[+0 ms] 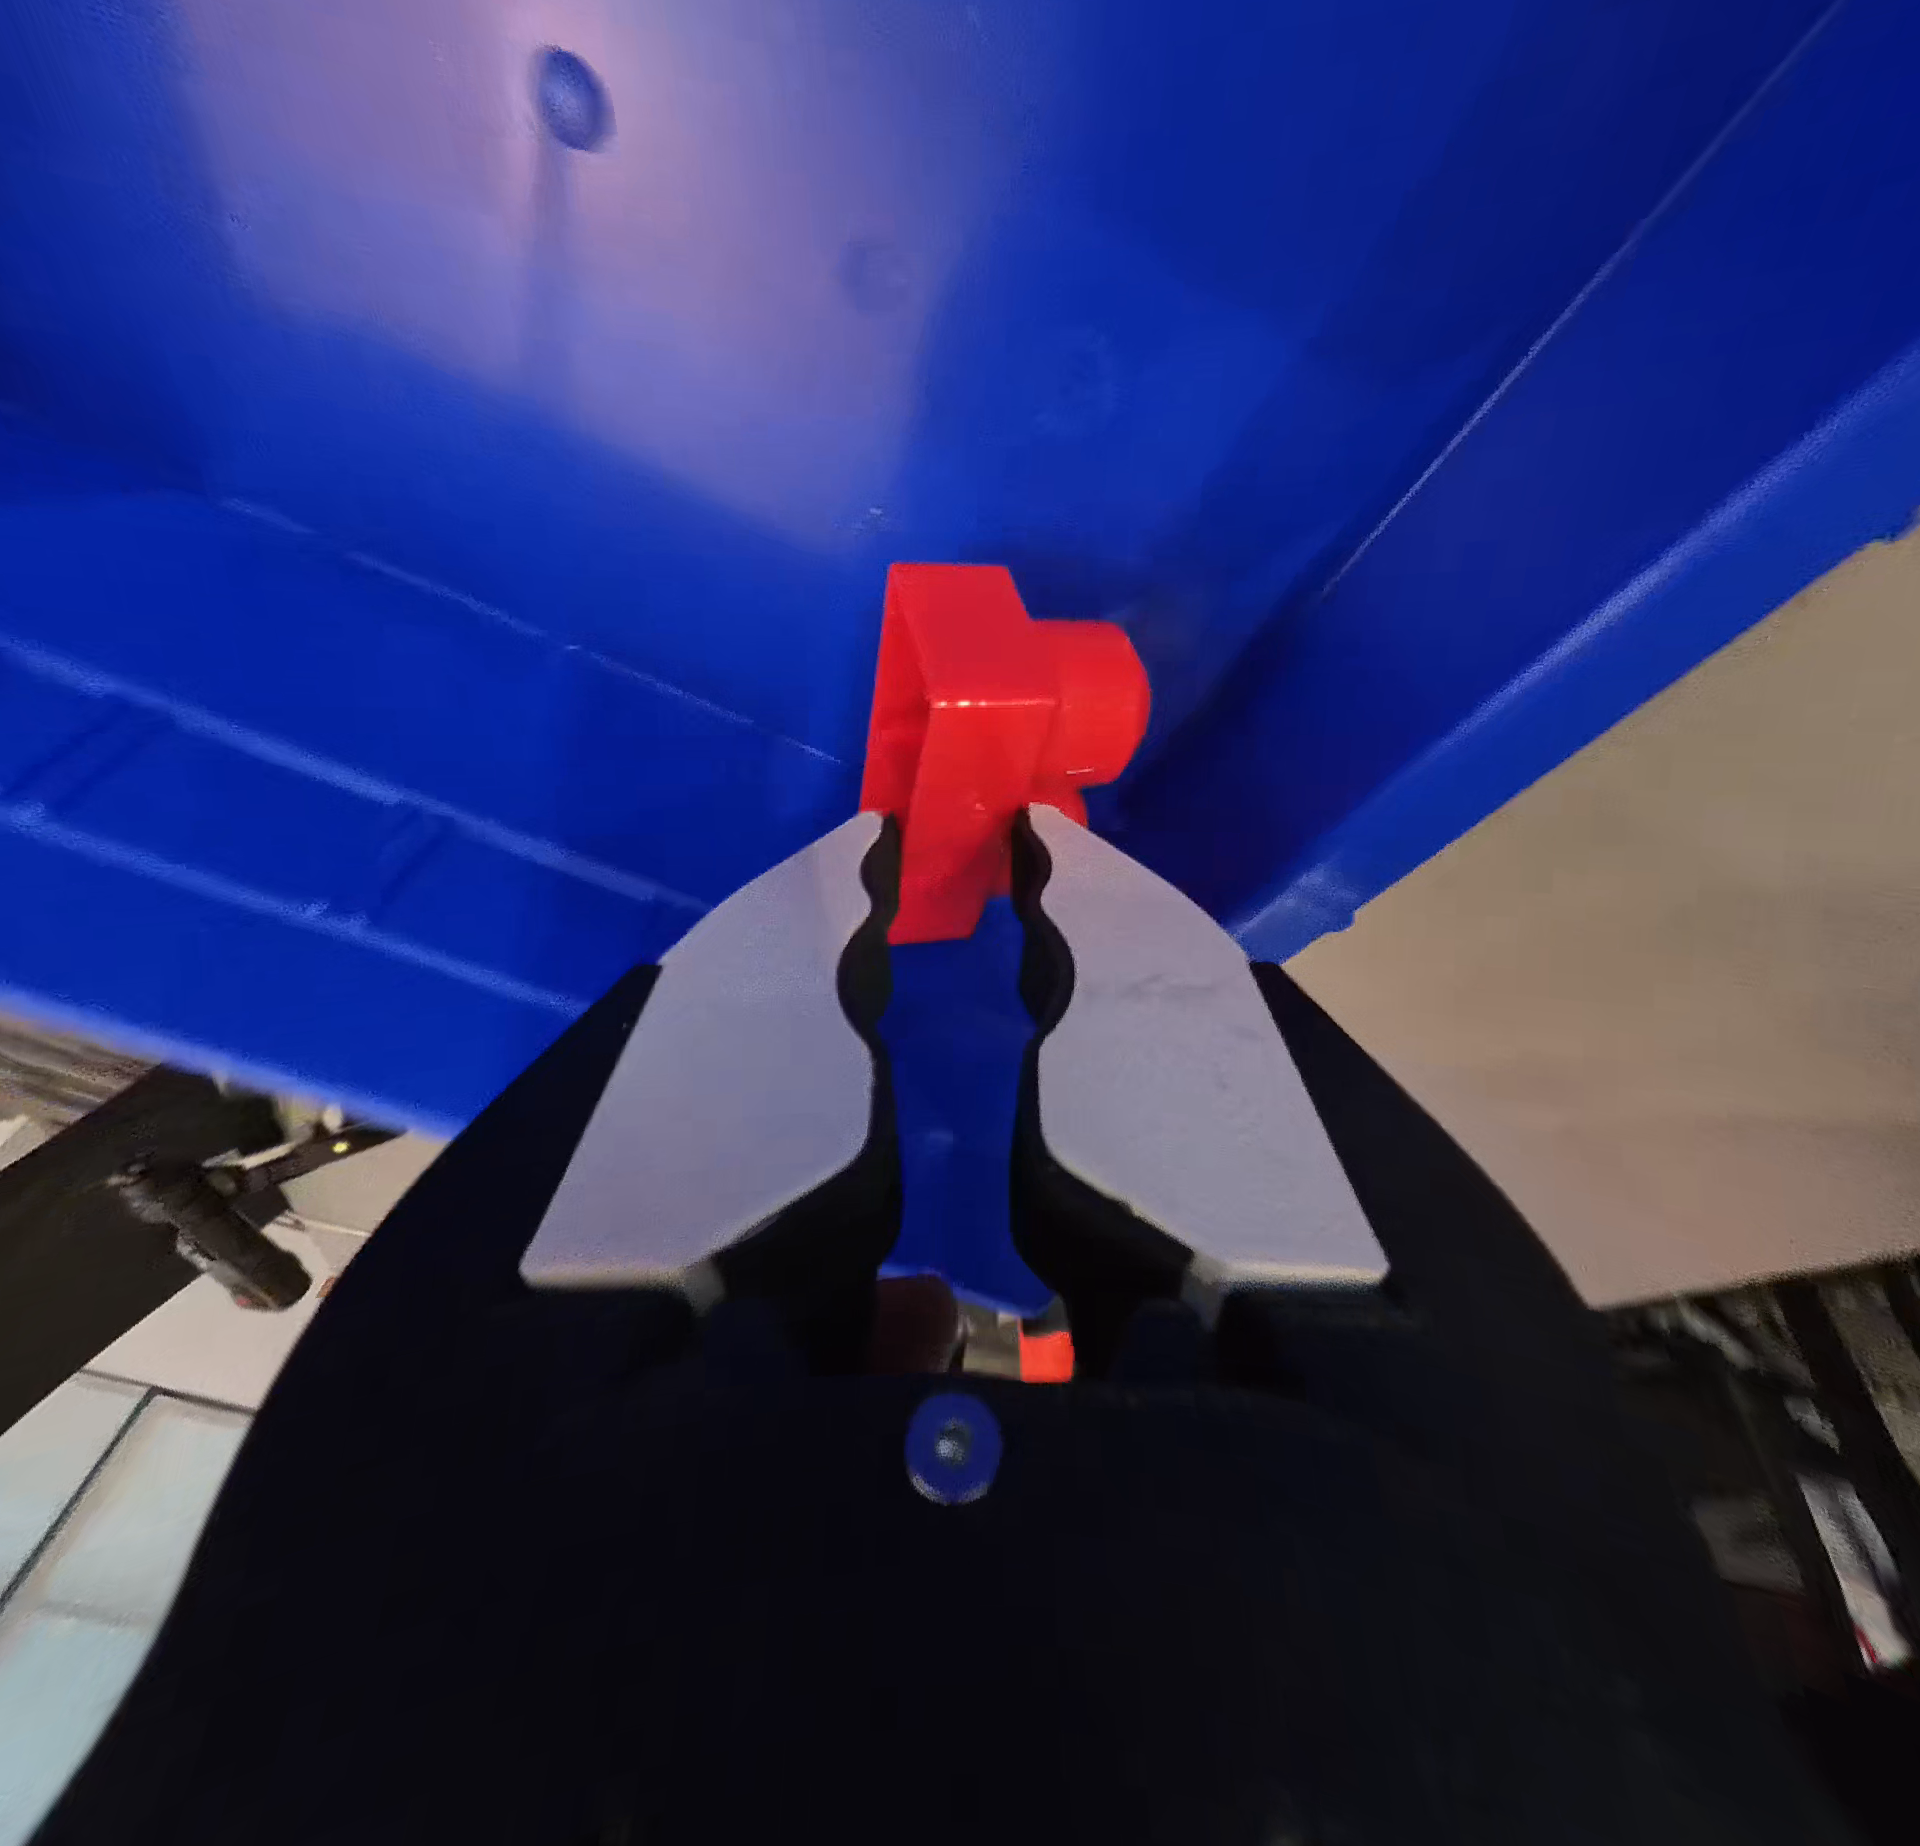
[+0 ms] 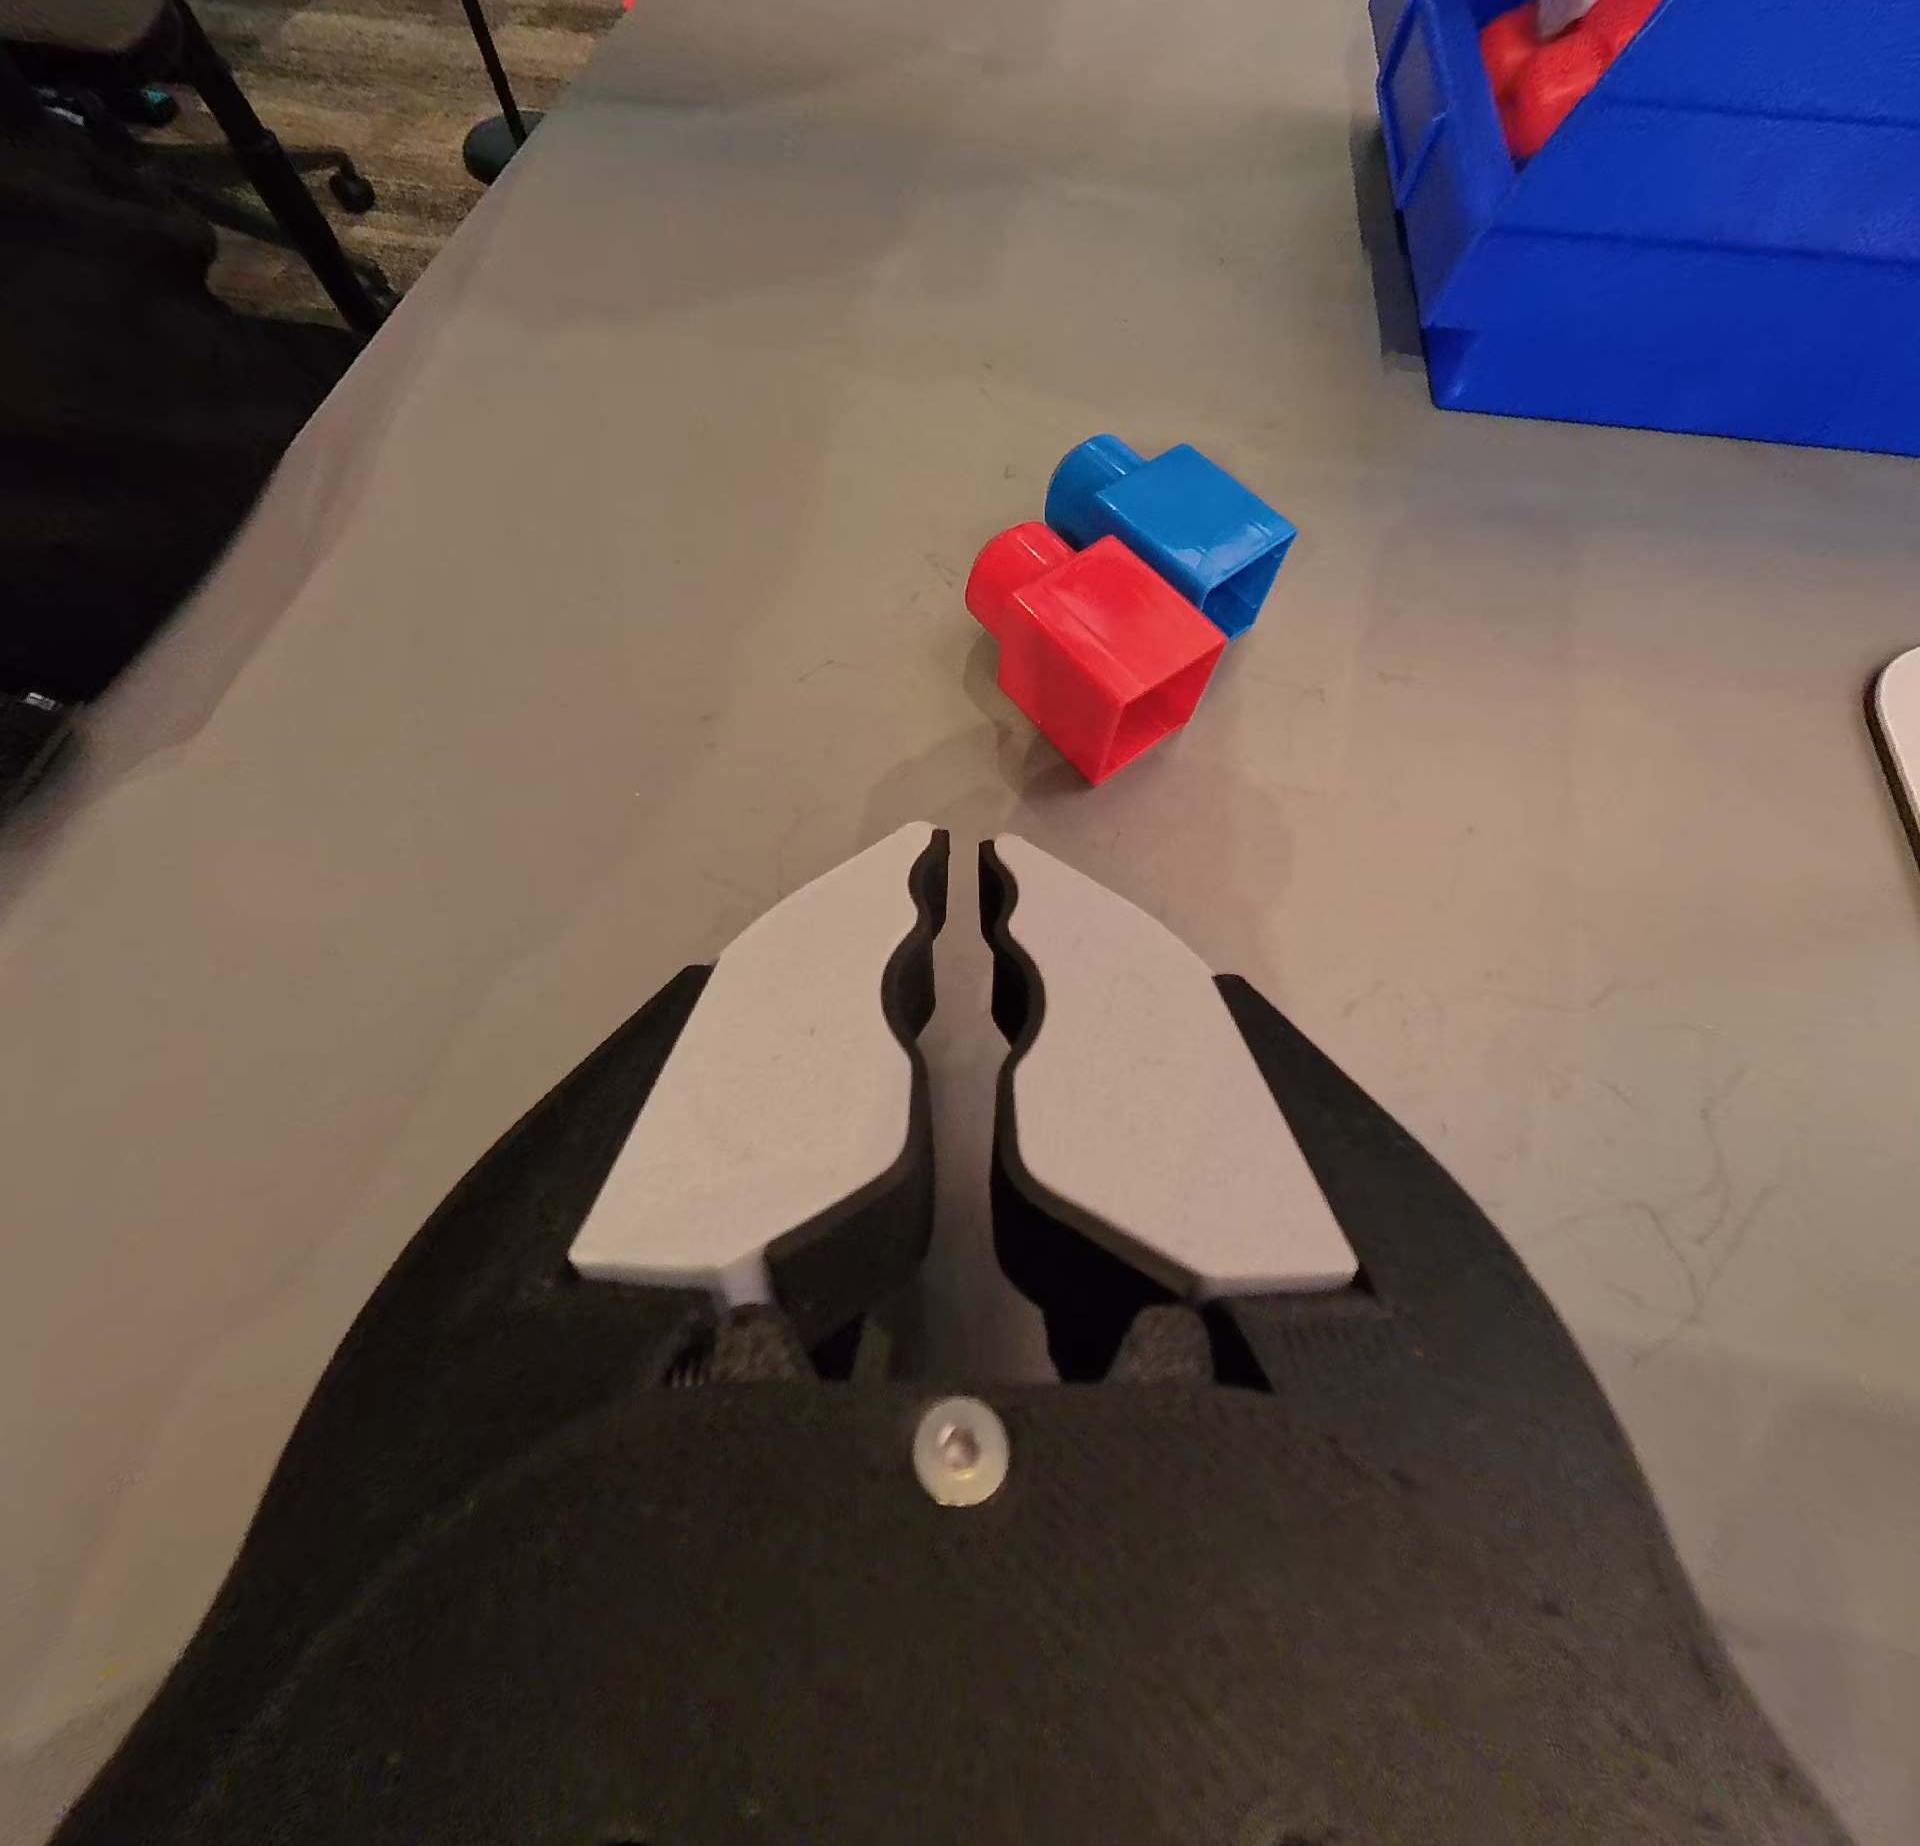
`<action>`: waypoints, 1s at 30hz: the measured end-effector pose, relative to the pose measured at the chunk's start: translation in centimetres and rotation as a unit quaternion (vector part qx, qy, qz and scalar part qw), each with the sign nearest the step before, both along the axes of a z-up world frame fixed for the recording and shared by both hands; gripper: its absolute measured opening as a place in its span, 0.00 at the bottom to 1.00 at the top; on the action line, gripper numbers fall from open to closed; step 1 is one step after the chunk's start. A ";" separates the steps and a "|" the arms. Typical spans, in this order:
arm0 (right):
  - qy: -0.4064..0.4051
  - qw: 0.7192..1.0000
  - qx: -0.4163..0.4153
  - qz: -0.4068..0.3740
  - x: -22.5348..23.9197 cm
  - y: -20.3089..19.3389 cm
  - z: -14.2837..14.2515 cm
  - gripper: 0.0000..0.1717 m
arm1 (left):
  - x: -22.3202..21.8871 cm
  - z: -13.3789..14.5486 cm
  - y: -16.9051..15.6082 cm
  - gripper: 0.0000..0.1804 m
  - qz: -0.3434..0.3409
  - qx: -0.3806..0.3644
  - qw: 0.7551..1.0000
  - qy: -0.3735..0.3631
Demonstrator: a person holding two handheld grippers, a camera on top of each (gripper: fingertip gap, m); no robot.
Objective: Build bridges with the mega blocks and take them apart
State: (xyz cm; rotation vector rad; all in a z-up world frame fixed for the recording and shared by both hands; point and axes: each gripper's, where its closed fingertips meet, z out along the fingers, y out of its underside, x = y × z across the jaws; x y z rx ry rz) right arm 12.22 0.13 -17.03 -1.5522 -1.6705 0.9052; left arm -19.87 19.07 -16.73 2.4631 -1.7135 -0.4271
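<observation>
Lifting straight up, clear of the blue bin walls, suits the left gripper clamping the red block.

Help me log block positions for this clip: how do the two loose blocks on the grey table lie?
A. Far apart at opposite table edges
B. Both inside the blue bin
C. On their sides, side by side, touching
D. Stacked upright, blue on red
C: the red block and the blue block lie tipped over beside each other on the table, open bases facing right.
</observation>
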 end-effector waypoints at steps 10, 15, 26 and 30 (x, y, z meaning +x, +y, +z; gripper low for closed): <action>0.000 1.000 0.002 -0.001 0.1 0.0 0.0 0.03 | 7.5 10.0 -5.8 0.11 -0.009 0.183 0.960 -0.210; -0.001 1.000 0.003 -0.002 0.1 0.0 0.0 0.03 | 12.8 8.3 -13.5 0.11 -0.081 0.148 0.952 -0.255; -0.002 1.000 0.006 -0.006 0.1 0.1 0.0 0.04 | 17.7 -0.1 -19.2 0.11 -0.220 0.024 0.959 -0.178; -0.002 1.000 0.005 -0.008 0.1 0.1 0.0 0.04 | 18.6 -0.8 -19.4 0.11 -0.240 0.007 0.953 -0.186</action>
